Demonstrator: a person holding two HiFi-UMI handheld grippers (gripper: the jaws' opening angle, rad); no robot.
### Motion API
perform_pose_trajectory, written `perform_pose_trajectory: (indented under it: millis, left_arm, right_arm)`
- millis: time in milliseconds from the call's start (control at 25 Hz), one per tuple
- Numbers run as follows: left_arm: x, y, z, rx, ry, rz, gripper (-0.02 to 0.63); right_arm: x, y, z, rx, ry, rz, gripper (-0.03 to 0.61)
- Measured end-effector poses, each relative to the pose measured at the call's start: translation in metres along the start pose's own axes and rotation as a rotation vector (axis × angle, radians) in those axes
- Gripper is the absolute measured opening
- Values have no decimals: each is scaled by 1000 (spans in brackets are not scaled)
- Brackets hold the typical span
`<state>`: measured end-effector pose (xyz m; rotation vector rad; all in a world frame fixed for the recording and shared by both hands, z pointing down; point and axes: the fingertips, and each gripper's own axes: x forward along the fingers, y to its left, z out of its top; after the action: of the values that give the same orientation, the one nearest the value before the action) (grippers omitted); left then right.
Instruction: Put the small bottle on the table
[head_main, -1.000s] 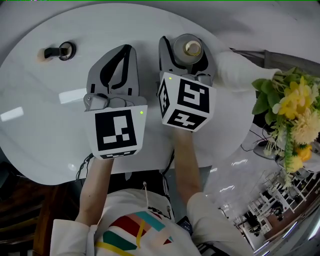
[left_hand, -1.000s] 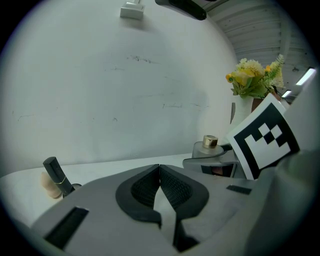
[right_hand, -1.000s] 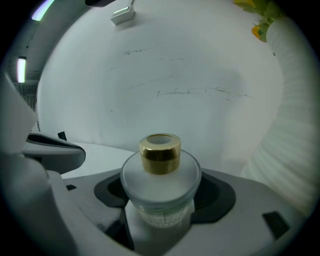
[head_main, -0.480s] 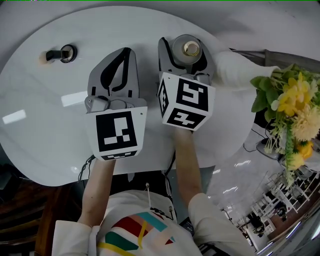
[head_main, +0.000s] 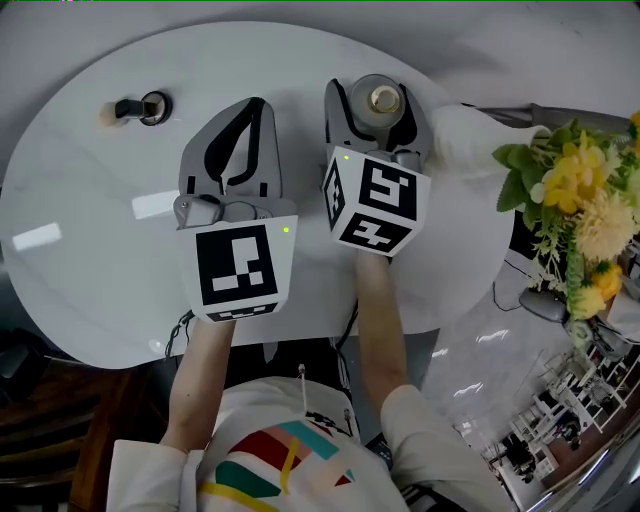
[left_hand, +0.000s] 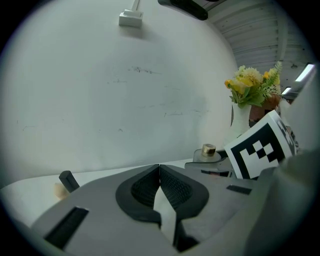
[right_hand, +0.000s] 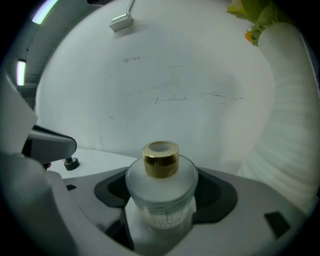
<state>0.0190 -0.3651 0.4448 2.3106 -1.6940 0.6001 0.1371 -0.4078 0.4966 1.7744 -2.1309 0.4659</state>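
Observation:
A small frosted glass bottle (right_hand: 161, 192) with a gold neck (right_hand: 160, 159) stands upright between the jaws of my right gripper (right_hand: 161, 200), which is shut on it. The head view shows the same bottle (head_main: 379, 101) over the far right part of the white round table (head_main: 90, 230), held by the right gripper (head_main: 377, 108). Whether its base touches the tabletop is hidden. My left gripper (head_main: 246, 125) is just left of it, jaws shut on nothing; its pads meet in the left gripper view (left_hand: 159, 187). The bottle's top (left_hand: 208, 149) shows there too.
A small dark object with a pale stopper (head_main: 140, 107) lies at the table's far left. A white ribbed vase (head_main: 470, 138) with yellow flowers (head_main: 580, 195) stands right of the bottle, close to the right gripper. The table's near edge runs just before the person's arms.
Both grippers and the bottle hold their places relative to each other. The head camera has shifted a little, so the table and flowers sit slightly differently in the frame.

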Motion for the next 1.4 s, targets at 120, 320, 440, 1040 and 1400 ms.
perform_pose_trajectory:
  millis: [120,320,440,1040,1400]
  left_arm:
    - [-6,4,4,-1,-4,11,17]
    - [-20,12,20,-10,-40,33,17]
    - [-30,16,30,-12,-62,45,17]
    - [-141,48,124,-82,-284,126,17]
    - [-210,68,151,-8,-395,120,17]
  right_arm:
    - [-5,0,5,-7,-4,-8,336]
    - [-19,-1,23,-23,-24,-17,336]
    - [-31,-1,36,-23,-49,-21,336]
    - [-161,46,165,27,-275,30,239]
    - [-232,122,201,-52,-396,148,70]
